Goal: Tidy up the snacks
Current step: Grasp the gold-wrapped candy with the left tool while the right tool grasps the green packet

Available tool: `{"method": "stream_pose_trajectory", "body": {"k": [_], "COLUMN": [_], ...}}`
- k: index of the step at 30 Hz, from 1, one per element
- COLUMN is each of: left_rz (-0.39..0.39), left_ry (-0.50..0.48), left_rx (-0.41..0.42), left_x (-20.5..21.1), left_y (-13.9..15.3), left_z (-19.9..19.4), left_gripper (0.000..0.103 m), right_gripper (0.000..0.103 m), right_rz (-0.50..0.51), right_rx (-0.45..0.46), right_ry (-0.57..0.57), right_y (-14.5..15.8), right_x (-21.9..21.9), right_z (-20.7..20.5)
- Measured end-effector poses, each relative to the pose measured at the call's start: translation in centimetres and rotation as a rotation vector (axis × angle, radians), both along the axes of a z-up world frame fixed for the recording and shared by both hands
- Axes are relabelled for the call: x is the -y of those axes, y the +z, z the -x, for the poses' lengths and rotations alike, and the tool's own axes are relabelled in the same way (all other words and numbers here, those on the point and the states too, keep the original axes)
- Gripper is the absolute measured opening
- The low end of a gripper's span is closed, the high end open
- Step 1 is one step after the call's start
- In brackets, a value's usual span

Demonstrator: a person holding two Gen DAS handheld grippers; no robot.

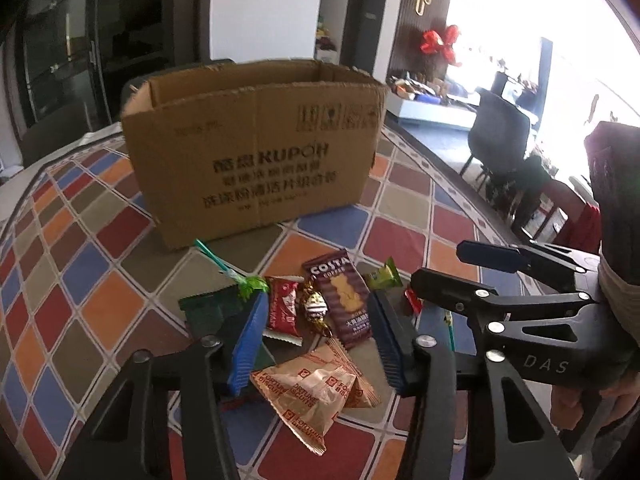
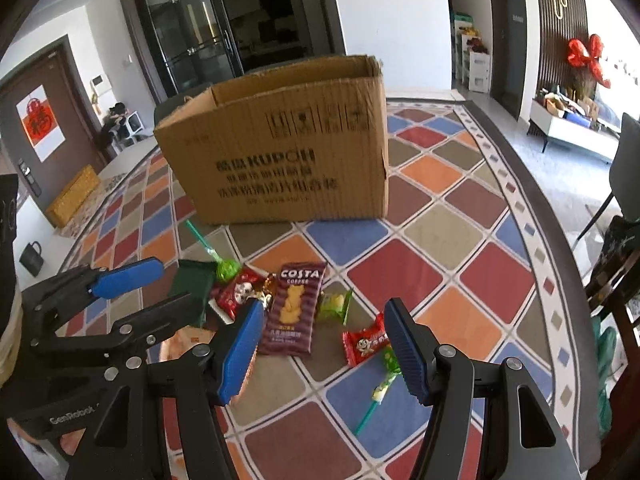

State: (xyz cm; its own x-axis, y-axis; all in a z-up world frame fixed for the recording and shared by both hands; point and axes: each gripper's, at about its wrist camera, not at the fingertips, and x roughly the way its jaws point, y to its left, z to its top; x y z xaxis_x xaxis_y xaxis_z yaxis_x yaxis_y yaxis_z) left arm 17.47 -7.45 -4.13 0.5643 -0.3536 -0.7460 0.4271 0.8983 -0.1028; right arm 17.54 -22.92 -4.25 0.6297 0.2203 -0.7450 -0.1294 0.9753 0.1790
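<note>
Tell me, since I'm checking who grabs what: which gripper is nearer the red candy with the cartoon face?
Right. The right gripper has the red candy lying between its open fingers. The left gripper hovers farther left, over the Costa biscuit pack.

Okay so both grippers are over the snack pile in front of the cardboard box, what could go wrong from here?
1. The snacks overlap: the left gripper might pinch the purple Costa biscuit packet together with the gold-wrapped candy.
2. The two grippers sit close; the right gripper could bump the left.
3. The tall brown cardboard box has high walls; a low carry may hit them.
</note>
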Motion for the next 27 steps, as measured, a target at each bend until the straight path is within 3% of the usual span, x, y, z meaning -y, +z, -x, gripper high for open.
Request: {"method": "stream_pose_trajectory", "body": {"k": [4,8,13,27], "left_rz": [0.005,-0.014,-0.041,-0.083], "left_ry": [-0.054,-0.078,-0.092,-0.095], "left_rx": [-0.064,-0.092,-0.12,-0.174], "left_x": [0.3,0.8,1.3,2.2], "left_y": [-1.0,-1.8,-2.5,-4.3], "left_z": [-0.9,-1.6,-2.4,-4.3], "left_gripper": [0.033,0.03,0.029,0.026], "right_gripper": [0.063,0.058,0.049,0.045], "right_rz": [0.0,-0.002,-0.021,-0.07], "right_rx": [-0.012,-0.033,-0.066,-0.117], "right_ry": [0.009,0.017,0.028,0.033], "right_y": [-0.8,-1.6,-2.8,-4.7], "right_x": [-0.1,-0.1,0.0,0.3], "right_z": [-0.1,-0.6,-1.3,-2.9]}}
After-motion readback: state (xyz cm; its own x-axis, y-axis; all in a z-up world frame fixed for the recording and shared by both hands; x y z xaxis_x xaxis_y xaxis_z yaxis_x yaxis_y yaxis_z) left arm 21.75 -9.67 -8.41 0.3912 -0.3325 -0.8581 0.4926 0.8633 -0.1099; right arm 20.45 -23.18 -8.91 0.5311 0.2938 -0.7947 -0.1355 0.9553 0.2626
